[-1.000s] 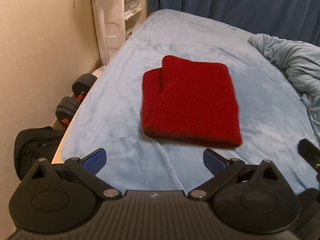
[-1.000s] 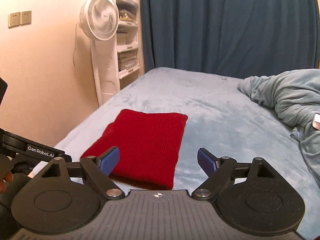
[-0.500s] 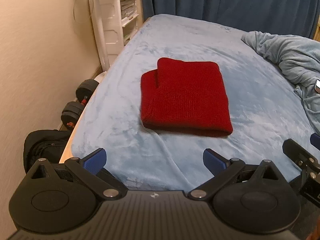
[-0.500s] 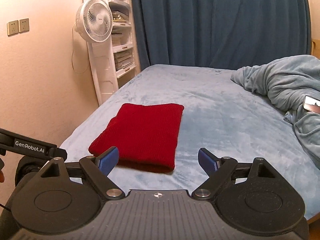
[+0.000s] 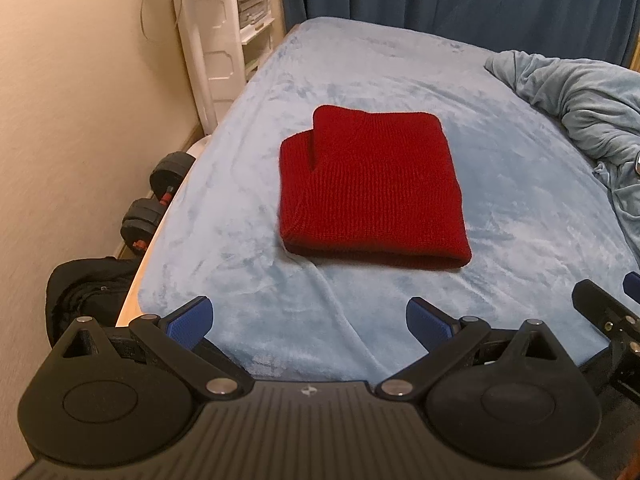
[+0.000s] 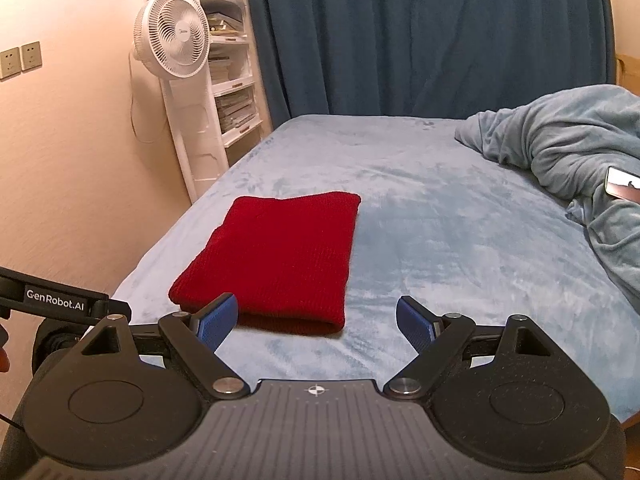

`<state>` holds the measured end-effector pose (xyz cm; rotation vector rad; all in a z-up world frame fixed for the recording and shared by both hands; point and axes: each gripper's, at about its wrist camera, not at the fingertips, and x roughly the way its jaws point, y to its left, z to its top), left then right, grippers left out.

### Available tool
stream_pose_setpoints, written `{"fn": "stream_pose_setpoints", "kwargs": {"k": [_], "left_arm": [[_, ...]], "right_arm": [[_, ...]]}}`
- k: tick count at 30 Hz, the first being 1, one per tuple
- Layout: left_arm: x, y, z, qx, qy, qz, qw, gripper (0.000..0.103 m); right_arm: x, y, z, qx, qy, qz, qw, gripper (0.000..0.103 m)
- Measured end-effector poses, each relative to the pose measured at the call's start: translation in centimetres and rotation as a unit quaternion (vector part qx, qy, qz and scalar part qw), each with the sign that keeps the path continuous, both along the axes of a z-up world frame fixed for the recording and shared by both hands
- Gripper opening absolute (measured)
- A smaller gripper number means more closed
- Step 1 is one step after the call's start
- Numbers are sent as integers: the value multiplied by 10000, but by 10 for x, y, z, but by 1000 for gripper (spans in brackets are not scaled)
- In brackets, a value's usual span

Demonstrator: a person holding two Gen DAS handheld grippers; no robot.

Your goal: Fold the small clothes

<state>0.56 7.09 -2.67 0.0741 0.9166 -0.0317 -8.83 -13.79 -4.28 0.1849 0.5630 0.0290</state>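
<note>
Both the left gripper (image 5: 307,317) and right gripper (image 6: 317,317) are hanging released and empty off the bed's (image 5: 500,168) near edge, since the red knit garment (image 5: 370,188) is lying folded flat near its left edge, seemingly finished.

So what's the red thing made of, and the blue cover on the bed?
The red cloth looks like knitted yarn, maybe wool or acrylic: fine ribbed rows run along it and it looks matte. The bed cover looks like soft plush fleece: its fuzzy nap shows lighter and darker brushed patches.

Left tool (image 5: 307,320) and right tool (image 6: 317,318) both spread wide, empty, side by side, level.
</note>
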Motion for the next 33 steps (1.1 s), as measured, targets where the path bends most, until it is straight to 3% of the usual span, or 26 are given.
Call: {"fn": "stream_pose_setpoints", "kwargs": {"k": [15,22,33], "left_arm": [[29,-7,-1,-92,74,79,9999,103],[48,-12,-12,-134,314,157,9993,103],[93,-24,-32,-740,818,482,9927,103]], "right_arm": [[24,-8,-11,48,242,-67,9997,87],[36,-15,-19,109,392,-110,9991,87],[66,-38,-38,428,746,-333,9957,90]]}}
